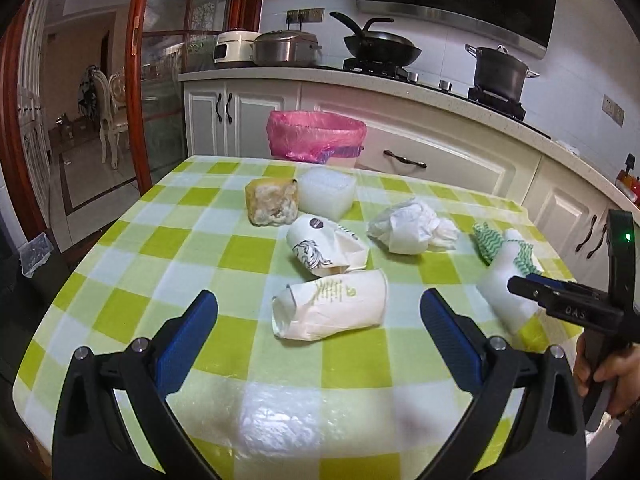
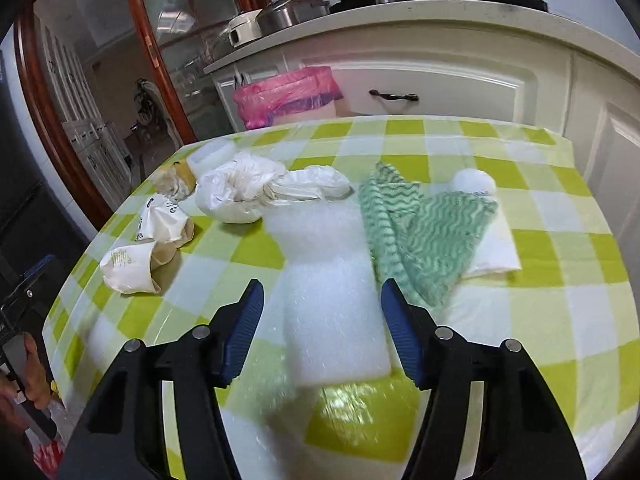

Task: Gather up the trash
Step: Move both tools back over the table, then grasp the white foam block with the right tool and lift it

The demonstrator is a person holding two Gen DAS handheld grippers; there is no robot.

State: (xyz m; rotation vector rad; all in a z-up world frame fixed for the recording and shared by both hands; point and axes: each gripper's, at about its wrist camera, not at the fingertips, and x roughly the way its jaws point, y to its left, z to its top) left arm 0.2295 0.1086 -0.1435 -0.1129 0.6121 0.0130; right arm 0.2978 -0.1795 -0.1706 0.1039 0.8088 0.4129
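In the left wrist view my left gripper (image 1: pixel 318 316) stands wide open low over the checked table (image 1: pixel 160 240). A crushed white paper cup (image 1: pixel 332 308) lies between its blue pads, touching neither. A second crushed cup (image 1: pixel 324 248) lies just behind it. In the right wrist view my right gripper (image 2: pixel 322 308) straddles a long white foam sheet (image 2: pixel 328 280), and a gap still shows at the left pad. A green wavy cloth (image 2: pixel 420 232) lies right of the foam. The pink-lined bin (image 1: pixel 316 136) stands behind the table's far edge.
A crumpled white bag (image 1: pixel 412 228), a yellow sponge (image 1: pixel 272 202) and a white foam block (image 1: pixel 326 194) lie further back on the table. White cabinets (image 1: pixel 420 160) with a stove and pots run behind. A person's hand (image 1: pixel 612 376) holds the right gripper's handle.
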